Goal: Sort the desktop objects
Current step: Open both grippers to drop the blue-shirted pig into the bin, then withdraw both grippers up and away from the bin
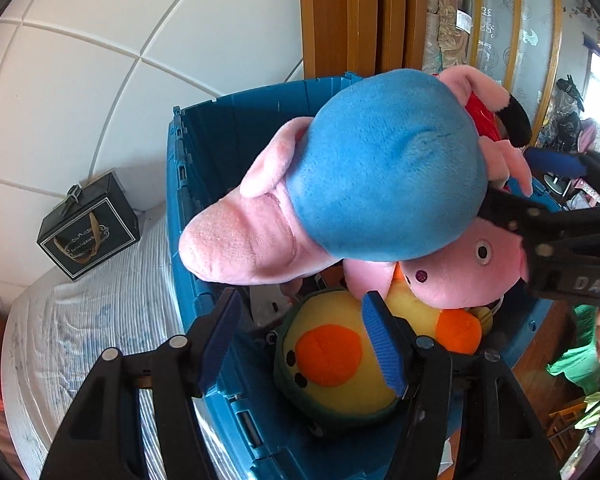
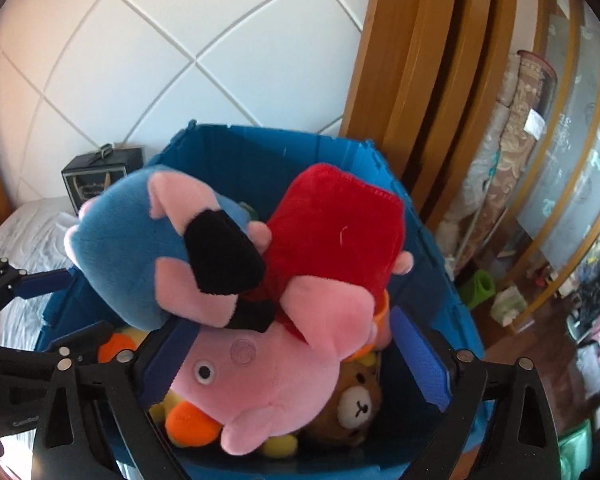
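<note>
On my far left a black gift box [image 1: 89, 227] stands on the white striped cloth [image 1: 80, 320], against the tiled wall [image 1: 80, 80]. Beside it sits the blue bin [image 1: 188, 184], heaped with plush toys. My left gripper [image 1: 300, 340] hangs over the bin's near edge, jaws partly apart and gripping nothing; below it lies a yellow duck [image 1: 340, 364] with orange patches. Above that, a blue-bodied pig [image 1: 380, 168] sprawls across the pile, snout toward the left wall, blocking most of the bin's inside. Right of it, the red-dressed pig [image 2: 328, 232] lies head down toward me, its pink face [image 2: 260, 384] lying between the pads of my right gripper [image 2: 300, 364], which is spread wide; the left pad [image 2: 168, 360] touches the face, the right one stands clear, so nothing is clamped. A brown bear [image 2: 356, 404] peeks out underneath. Further right are wooden door frames [image 2: 420, 80] and rolled rugs [image 2: 512, 120].
</note>
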{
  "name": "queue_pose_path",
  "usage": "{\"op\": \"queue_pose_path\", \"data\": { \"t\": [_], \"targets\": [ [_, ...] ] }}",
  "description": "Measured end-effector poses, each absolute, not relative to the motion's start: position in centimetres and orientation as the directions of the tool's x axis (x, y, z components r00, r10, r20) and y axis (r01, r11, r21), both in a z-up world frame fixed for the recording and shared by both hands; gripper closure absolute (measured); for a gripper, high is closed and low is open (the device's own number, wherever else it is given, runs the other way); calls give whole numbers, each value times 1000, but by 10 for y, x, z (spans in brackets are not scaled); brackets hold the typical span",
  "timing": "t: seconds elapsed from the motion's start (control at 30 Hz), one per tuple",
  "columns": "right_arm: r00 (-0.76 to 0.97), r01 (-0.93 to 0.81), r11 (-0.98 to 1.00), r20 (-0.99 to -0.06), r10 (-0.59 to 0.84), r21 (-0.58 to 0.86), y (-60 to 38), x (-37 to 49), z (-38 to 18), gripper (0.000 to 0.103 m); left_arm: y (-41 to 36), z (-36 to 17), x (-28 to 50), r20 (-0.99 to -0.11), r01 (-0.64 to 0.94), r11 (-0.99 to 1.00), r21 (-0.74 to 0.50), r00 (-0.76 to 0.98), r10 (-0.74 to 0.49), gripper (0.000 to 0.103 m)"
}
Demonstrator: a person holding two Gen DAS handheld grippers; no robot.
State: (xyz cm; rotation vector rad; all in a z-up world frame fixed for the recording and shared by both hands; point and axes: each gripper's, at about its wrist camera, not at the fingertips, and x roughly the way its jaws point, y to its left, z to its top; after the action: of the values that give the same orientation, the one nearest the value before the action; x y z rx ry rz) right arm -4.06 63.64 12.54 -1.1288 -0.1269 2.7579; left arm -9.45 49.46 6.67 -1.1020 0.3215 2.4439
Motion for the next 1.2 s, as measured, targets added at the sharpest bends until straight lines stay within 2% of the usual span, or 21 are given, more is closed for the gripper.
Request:
{"op": "queue_pose_path", "data": {
  "t": [0.07, 0.13, 0.3, 0.4, 0.5, 0.63, 0.73, 0.97, 1.17, 1.2],
  "targets": [
    [-673, -101, -992, -729, 126, -78, 645, -59, 104, 9, 498, 64, -98, -755, -473, -880, 39, -591, 284, 41],
    [-677, -93, -994, -736, 28, 48, 657, -69, 93, 8, 500, 61, -100, -759, -466, -884, 40, -589, 276, 41],
    [-719, -71, -986, -693, -55, 152, 667, -73, 99, 8, 500, 58, -107, -763, -446, -895, 25, -586, 271, 41],
    [-773, -55, -967, -624, -116, 248, 679, -56, 112, 7, 496, 59, -106, -756, -439, -898, -1, -587, 288, 41],
    [-792, -100, -972, -609, -53, 214, 682, -37, 125, 0, 495, 63, -98, -744, -453, -891, -2, -595, 304, 41],
    [-787, -127, -977, -617, -5, 170, 675, -8, 136, 0, 494, 72, -80, -709, -474, -880, 24, -629, 320, 40],
    [-782, -141, -981, -623, 26, 135, 661, 11, 137, 0, 486, 78, -65, -676, -472, -881, 23, -657, 334, 30],
    [-772, -210, -977, -619, 143, 37, 632, 51, 136, 0, 463, 86, -26, -618, -443, -896, 9, -707, 344, 29],
    [-784, -236, -972, -595, 177, 22, 619, 79, 135, 0, 439, 102, 14, -506, -417, -909, 28, -790, 347, 29],
    [-786, -241, -970, -591, 183, 20, 616, 83, 135, 0, 436, 104, 20, -494, -414, -910, 21, -796, 351, 26]
  ]
}}
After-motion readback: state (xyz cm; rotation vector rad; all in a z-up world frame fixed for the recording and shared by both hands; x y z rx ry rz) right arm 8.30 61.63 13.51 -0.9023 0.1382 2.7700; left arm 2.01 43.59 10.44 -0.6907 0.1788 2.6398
